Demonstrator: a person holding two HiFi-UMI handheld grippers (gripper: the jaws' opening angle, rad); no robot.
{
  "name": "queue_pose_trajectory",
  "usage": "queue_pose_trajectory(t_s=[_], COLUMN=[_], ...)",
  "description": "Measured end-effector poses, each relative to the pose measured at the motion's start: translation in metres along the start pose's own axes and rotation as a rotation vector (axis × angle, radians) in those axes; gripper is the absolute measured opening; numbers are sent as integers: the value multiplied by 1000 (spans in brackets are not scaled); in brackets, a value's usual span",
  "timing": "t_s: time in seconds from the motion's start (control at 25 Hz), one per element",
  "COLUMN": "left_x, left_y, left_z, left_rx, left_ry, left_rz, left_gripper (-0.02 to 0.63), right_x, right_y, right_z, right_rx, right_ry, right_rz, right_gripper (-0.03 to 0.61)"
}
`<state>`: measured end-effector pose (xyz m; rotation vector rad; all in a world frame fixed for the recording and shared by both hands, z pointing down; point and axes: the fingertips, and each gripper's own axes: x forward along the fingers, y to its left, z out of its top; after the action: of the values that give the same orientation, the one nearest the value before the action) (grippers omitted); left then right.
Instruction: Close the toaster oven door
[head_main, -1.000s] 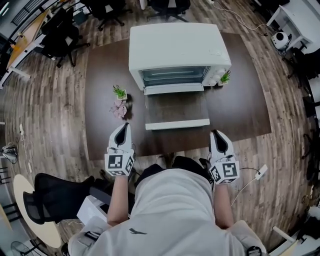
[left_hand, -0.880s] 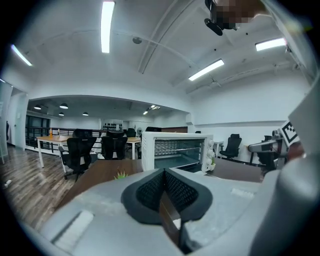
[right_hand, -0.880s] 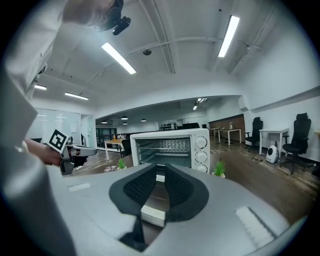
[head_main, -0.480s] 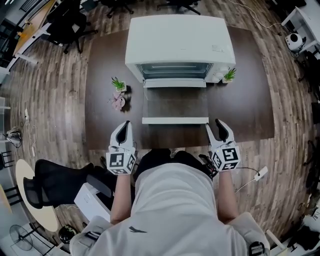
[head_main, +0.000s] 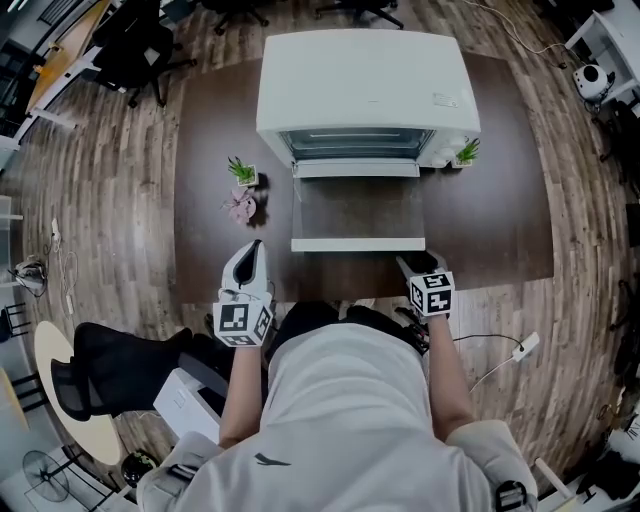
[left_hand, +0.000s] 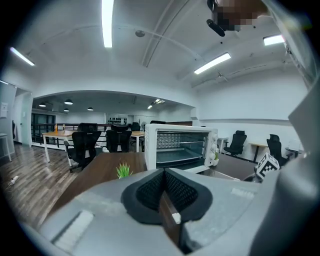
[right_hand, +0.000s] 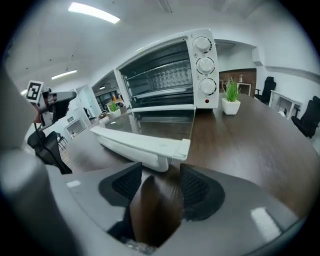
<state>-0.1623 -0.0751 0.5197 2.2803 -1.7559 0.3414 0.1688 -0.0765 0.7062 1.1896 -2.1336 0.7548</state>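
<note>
The white toaster oven (head_main: 365, 85) stands at the back of the dark table (head_main: 500, 220). Its glass door (head_main: 357, 205) lies folded down flat, with the white handle bar (head_main: 357, 244) along its near edge. My right gripper (head_main: 416, 264) sits just in front of the handle's right end. In the right gripper view its jaws (right_hand: 160, 182) are opening; the handle (right_hand: 145, 145) is close ahead of them and nothing is between the pads. My left gripper (head_main: 249, 252) hovers left of the door, shut and empty, and the oven (left_hand: 180, 147) shows beyond it.
A small potted plant (head_main: 243, 172) and a pink object (head_main: 240, 207) stand left of the door. Another potted plant (head_main: 464, 154) sits by the oven's right side, near the knobs (right_hand: 205, 65). Office chairs and desks surround the table on a wooden floor.
My right gripper has moved forward and left to the right end of the door handle, turned, and its jaws have spread apart. The left gripper has barely moved.
</note>
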Motion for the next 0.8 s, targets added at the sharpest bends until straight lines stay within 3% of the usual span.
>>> queue_pose_trajectory(t_s=[0.16,0.32,0.48,0.8], left_x=[1,1,2,2], left_y=[8,11,11,16], left_z=[1,1,-1,0], left_rx=[-8,-15,-22,-22], left_ry=[-9,-18,-21,-21], left_rz=[1,-4,-8,-1], left_gripper=[0,0,0,0], right_x=[8,-8,-25,-79], right_y=[-4,2,7,13], right_z=[14,26,47,146], right_rx=[-41,-28,-69,-103], right_ry=[-44,-131,-170,-355], right_rz=[-16,32,47,27], right_gripper=[231,153,152,152])
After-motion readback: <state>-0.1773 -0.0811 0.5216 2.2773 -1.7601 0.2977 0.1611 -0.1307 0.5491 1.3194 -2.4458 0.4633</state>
